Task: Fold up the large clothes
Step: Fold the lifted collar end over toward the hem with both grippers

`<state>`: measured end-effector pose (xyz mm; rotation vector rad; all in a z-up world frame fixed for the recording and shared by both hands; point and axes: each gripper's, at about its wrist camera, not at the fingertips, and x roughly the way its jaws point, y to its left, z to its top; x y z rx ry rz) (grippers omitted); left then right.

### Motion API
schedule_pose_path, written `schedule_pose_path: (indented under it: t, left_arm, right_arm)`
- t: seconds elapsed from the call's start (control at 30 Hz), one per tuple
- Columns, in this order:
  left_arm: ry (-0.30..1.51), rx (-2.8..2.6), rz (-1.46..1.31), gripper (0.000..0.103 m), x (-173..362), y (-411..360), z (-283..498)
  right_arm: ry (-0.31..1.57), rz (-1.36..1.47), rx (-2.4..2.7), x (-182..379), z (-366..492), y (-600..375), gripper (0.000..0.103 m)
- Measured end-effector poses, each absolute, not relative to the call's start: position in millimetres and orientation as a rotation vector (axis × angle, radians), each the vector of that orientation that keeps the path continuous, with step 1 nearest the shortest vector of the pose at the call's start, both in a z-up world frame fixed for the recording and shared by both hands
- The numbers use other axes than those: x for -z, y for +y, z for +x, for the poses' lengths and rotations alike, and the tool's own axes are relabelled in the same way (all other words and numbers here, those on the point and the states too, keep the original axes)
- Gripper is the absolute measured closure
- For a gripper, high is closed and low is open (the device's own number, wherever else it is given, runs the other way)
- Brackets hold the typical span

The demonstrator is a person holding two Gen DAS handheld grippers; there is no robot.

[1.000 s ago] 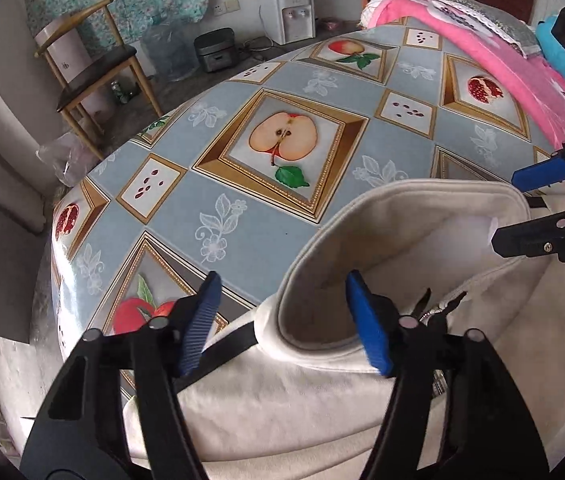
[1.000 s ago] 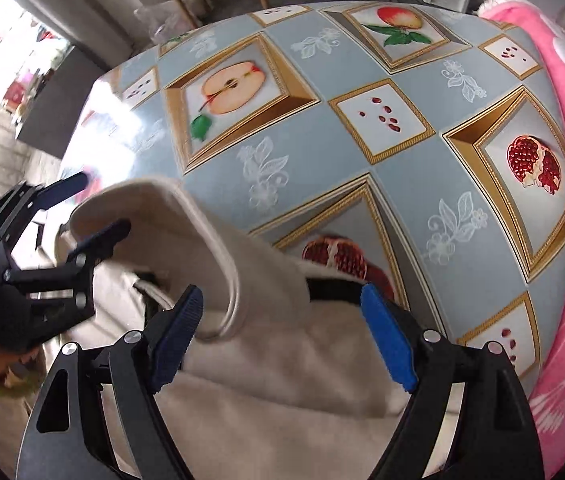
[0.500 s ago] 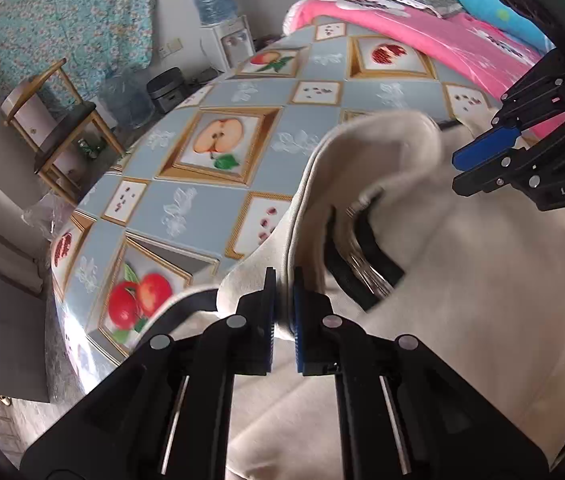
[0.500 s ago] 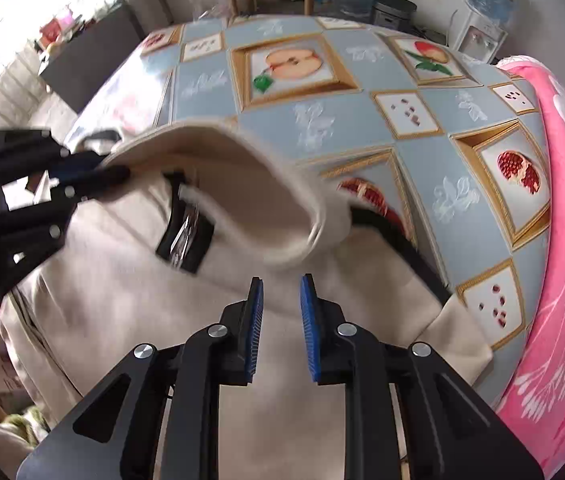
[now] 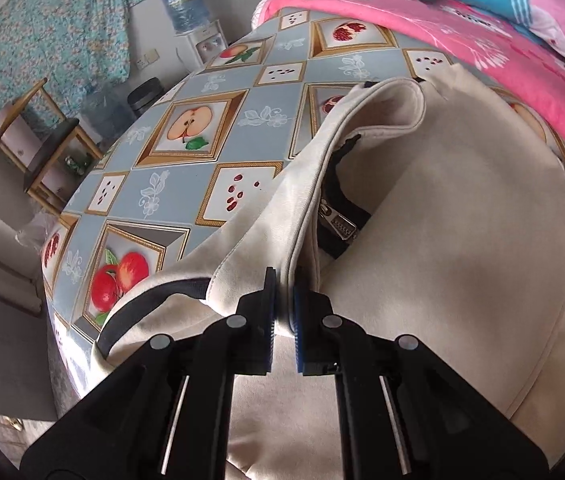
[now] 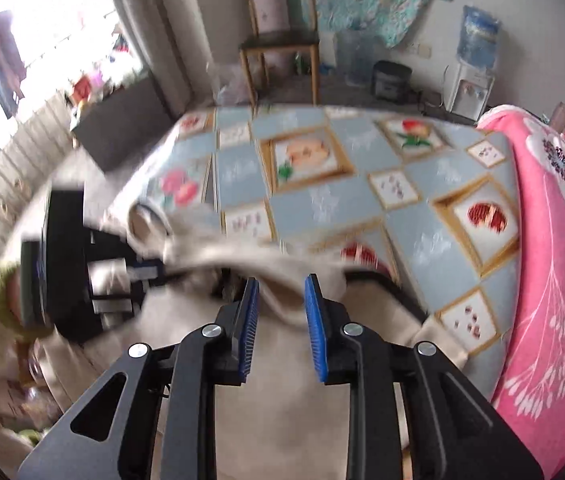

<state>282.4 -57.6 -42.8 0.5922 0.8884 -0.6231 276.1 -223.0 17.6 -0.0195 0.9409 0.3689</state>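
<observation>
Jaws of left gripper (image 5: pixel 283 312) pinch the cream jacket (image 5: pixel 442 240); right gripper's (image 6: pixel 281 320), easing apart, straddle its fold.

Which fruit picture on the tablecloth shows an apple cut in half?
The big gold-framed panel towards the chair side of the tablecloth: a pale halved apple with seeds and a green leaf. The other large panels show whole red fruit or pomegranates.

A cream zip-up jacket (image 5: pixel 462 208) with black trim lies rumpled across the fruit-patterned bench (image 5: pixel 242 92), its collar edge lifted and folded over, apparently with the zipper (image 5: pixel 340 224) undone.
</observation>
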Motion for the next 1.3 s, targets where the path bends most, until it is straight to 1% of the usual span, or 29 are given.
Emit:
schedule_pose_path:
  t: [0.1, 0.2, 0.27, 0.3, 0.33, 0.37, 0.4, 0.43, 0.47, 0.5, 0.53, 0.63, 0.73, 0.83, 0.9, 1.0, 1.13, 1.17, 1.2, 1.23, 1.3]
  left_arm:
    - [0.871, 0.631, 0.628, 0.096, 44, -59, 277]
    - [0.86, 0.636, 0.626, 0.094, 43, -56, 274]
    - [0.863, 0.648, 0.597, 0.092, 39, -50, 271]
    - [0.876, 0.662, 0.565, 0.088, 36, -45, 270]
    - [0.893, 0.677, 0.53, 0.078, 32, -39, 270]
    - [0.916, 0.697, 0.485, 0.071, 28, -32, 270]
    - [0.934, 0.718, 0.432, 0.061, 23, -24, 271]
    - [0.947, 0.737, 0.377, 0.055, 18, -17, 272]
    - [0.962, 0.746, 0.325, 0.052, 15, -10, 274]
    - [0.985, 0.748, 0.263, 0.046, 13, -3, 279]
    - [1.007, 0.744, 0.204, 0.044, 14, 2, 284]
    - [1.108, 0.708, -0.051, 0.043, 22, 17, 310]
    - [1.21, 0.649, -0.329, 0.042, 44, 29, 335]
    - [1.272, 0.592, -0.511, 0.042, 64, 35, 352]
    - [1.28, 0.582, -0.539, 0.042, 69, 33, 358]
    - [1.275, 0.584, -0.513, 0.044, 68, 25, 360]
    - [1.266, 0.584, -0.48, 0.06, 64, 25, 361]
    - [1.263, 0.583, -0.472, 0.062, 63, 25, 361]
    - [1.261, 0.579, -0.467, 0.066, 62, 25, 361]
    - [1.262, 0.579, -0.469, 0.069, 62, 26, 360]
    - [1.268, 0.586, -0.471, 0.07, 62, 26, 360]
  right_arm:
    - [1.002, 0.077, -0.397, -2, 314, -215, 0.079]
    - [1.137, 0.118, -0.424, 42, 340, -200, 0.079]
    - [1.224, 0.115, -0.443, 70, 341, -188, 0.079]
    - [1.244, 0.104, -0.452, 81, 336, -184, 0.079]
    - [1.247, 0.087, -0.458, 88, 329, -183, 0.079]
    - [1.233, 0.08, -0.465, 90, 321, -183, 0.079]
    - [1.226, 0.083, -0.473, 91, 315, -186, 0.079]
    - [1.23, 0.095, -0.477, 91, 313, -190, 0.079]
    - [1.236, 0.111, -0.483, 93, 310, -193, 0.079]
    - [1.244, 0.121, -0.488, 95, 309, -194, 0.079]
    - [1.252, 0.127, -0.491, 97, 309, -195, 0.079]
    - [1.26, 0.131, -0.488, 99, 307, -195, 0.079]
    - [1.268, 0.138, -0.478, 97, 305, -195, 0.078]
    - [1.272, 0.196, -0.464, 88, 302, -208, 0.068]
    - [1.235, 0.246, -0.449, 78, 299, -222, 0.056]
    - [1.185, 0.353, -0.416, 65, 295, -255, 0.046]
    - [1.238, 0.543, -0.372, 85, 303, -292, 0.046]
    - [1.254, 0.572, -0.371, 91, 305, -295, 0.046]
    - [1.268, 0.595, -0.376, 98, 306, -297, 0.046]
    - [1.281, 0.609, -0.383, 103, 307, -296, 0.046]
    - [1.3, 0.626, -0.405, 111, 308, -294, 0.046]
